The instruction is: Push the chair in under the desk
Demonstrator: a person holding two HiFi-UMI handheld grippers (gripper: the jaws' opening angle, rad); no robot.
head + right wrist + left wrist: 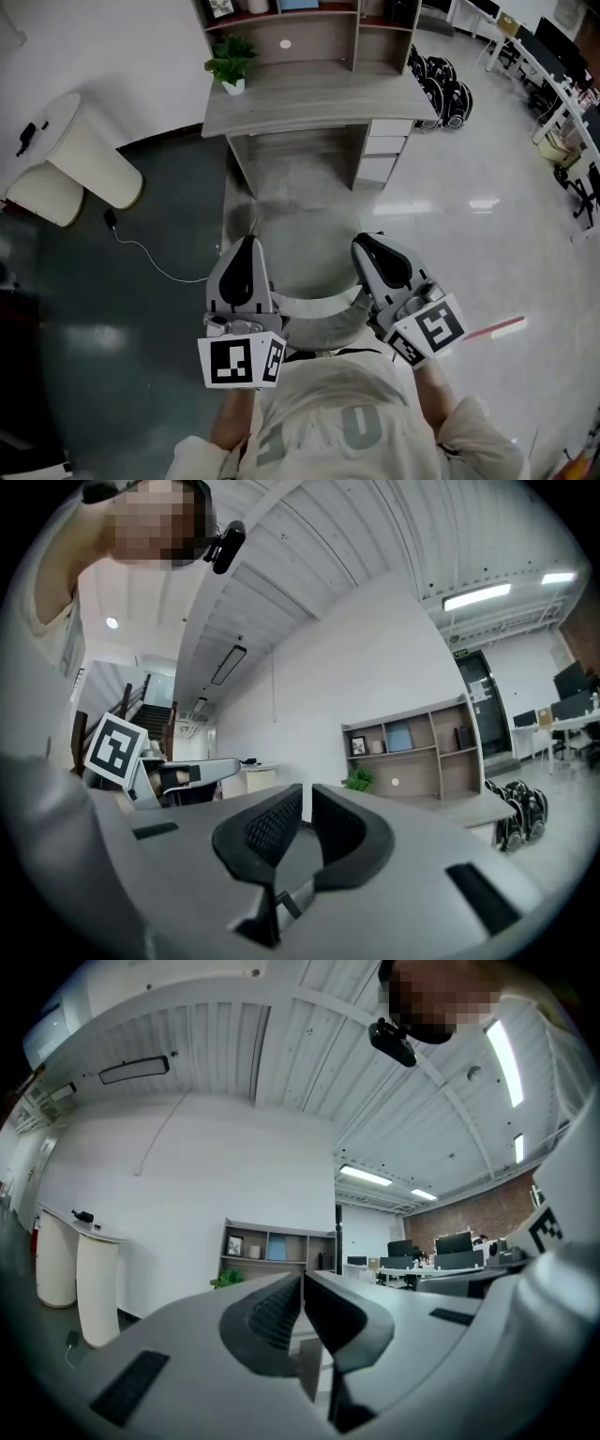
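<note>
In the head view the left claw (248,246) and the right claw (367,244) are both closed and hold nothing. They sit at the two ends of the chair (305,258) back, equally near. The counter (319,98) is straight ahead, its gap facing the seat, so I think the push goes straight forward. In the left gripper view the claw is pinched shut. In the right gripper view it is shut too, with the counter ahead

The grey chair (298,246), curved backrest (323,317) nearest the camera, stands upright facing the kneehole of the grey wooden table (309,98) (drawers to its right), its seat mostly out in front.
</note>
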